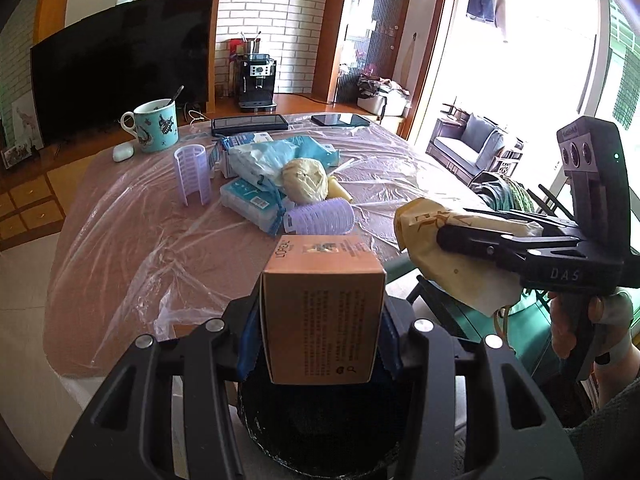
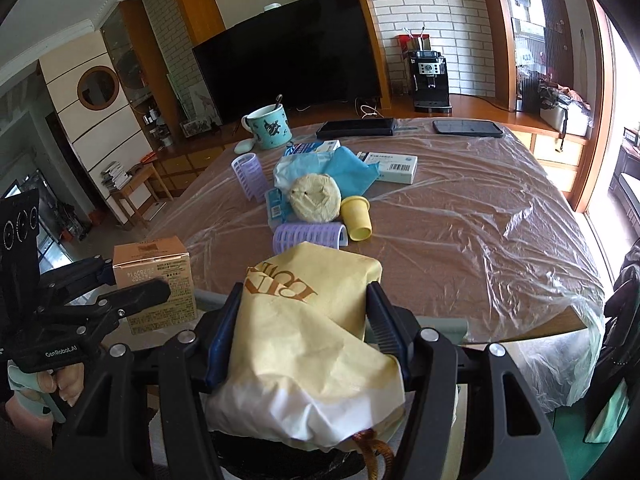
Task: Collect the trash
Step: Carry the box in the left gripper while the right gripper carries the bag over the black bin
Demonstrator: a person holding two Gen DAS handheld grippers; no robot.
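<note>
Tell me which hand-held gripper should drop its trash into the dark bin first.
Probably left. The left hand-held gripper holds the brown box right above the dark bin; the right's yellow bag appears off to the side.

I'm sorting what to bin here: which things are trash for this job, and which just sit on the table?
Trash:
box, in left tongs
yellow bag, in right tongs
crumpled ball
blue wrapper

Lying about:
mug
curlers
earbud case
tablets

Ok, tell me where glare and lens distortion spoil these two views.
Left wrist view: the window blows out white, and the table edge bows. Right wrist view: glare streaks the plastic sheet; the brick wall curves and the corners go dark.
</note>
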